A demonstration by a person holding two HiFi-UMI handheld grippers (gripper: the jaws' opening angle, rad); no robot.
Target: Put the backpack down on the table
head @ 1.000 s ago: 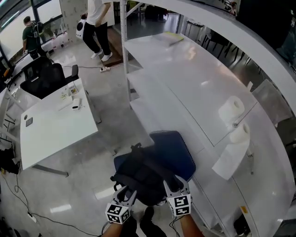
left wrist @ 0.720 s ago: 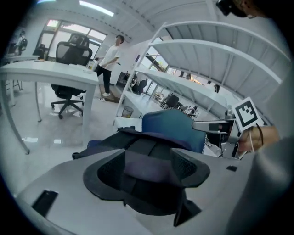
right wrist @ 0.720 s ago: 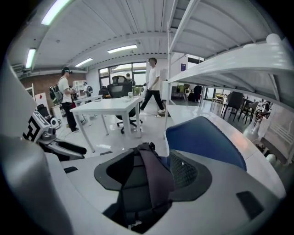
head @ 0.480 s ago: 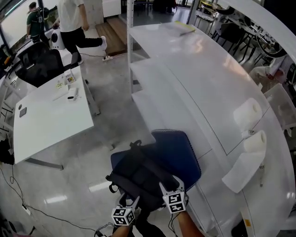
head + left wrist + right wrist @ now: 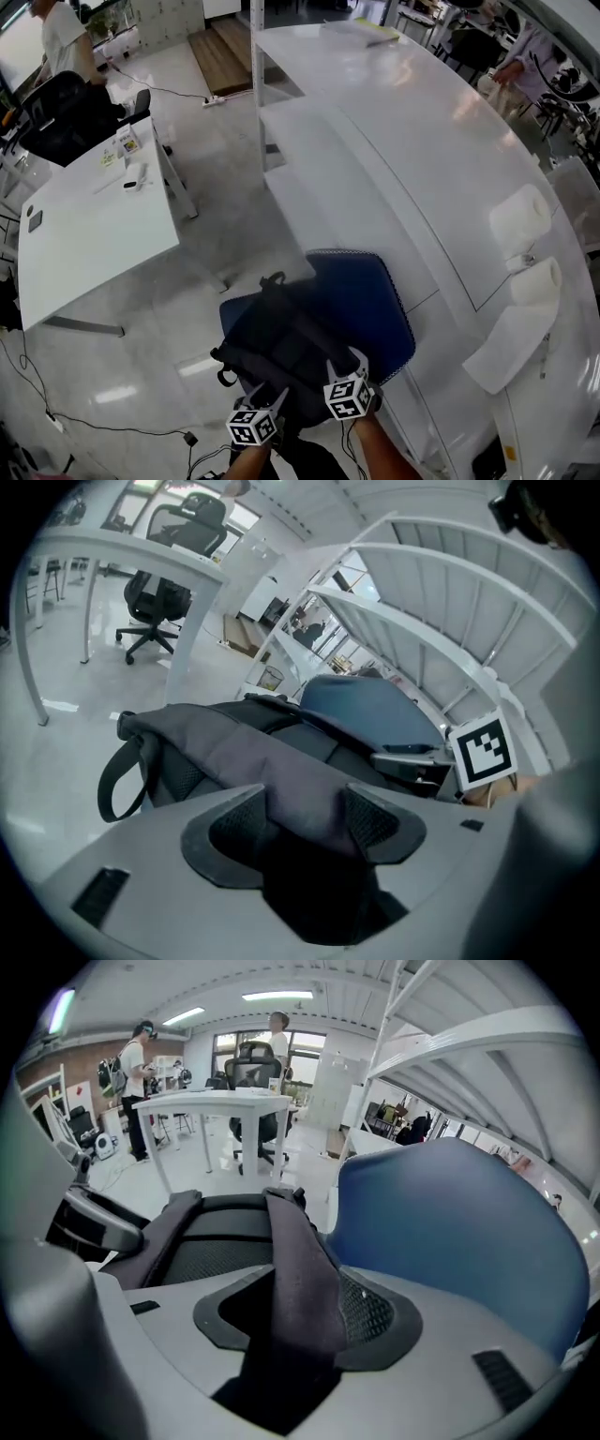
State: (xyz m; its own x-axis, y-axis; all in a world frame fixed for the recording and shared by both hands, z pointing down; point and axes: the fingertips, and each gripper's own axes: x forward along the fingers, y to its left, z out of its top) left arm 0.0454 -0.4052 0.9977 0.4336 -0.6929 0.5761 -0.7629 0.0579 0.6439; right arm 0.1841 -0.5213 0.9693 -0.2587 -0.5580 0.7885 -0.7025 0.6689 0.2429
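Backpack [image 5: 281, 349] is at lower centre of the head view, resting on the blue chair [image 5: 370, 300], not on a table. The long white counter [image 5: 403, 159] runs up the right. The small white table [image 5: 89, 234] is at upper left, well apart.

Left gripper [image 5: 266, 401] and right gripper [image 5: 354, 366] are at the bottom edge, both at the pack's near end.
- **Left gripper view:** jaws are wide and closing slightly. The grey shoulder strap [image 5: 281, 780] lies across the gap and looks slack, not pinched.
- **Right gripper view:** jaws are wide and opening. The second strap [image 5: 298, 1269] is draped between them against the right pad, with a clear gap on the left.

Judgement: this is the release step, and the chair seems to carry the pack's weight.

To do it well:
- Open both jaws fully.
- Back out along each strap's line so the pads don't snag the fabric.
- Pull both grippers away together so the pack isn't tugged off the seat edge.
- Watch for it tipping toward the floor.
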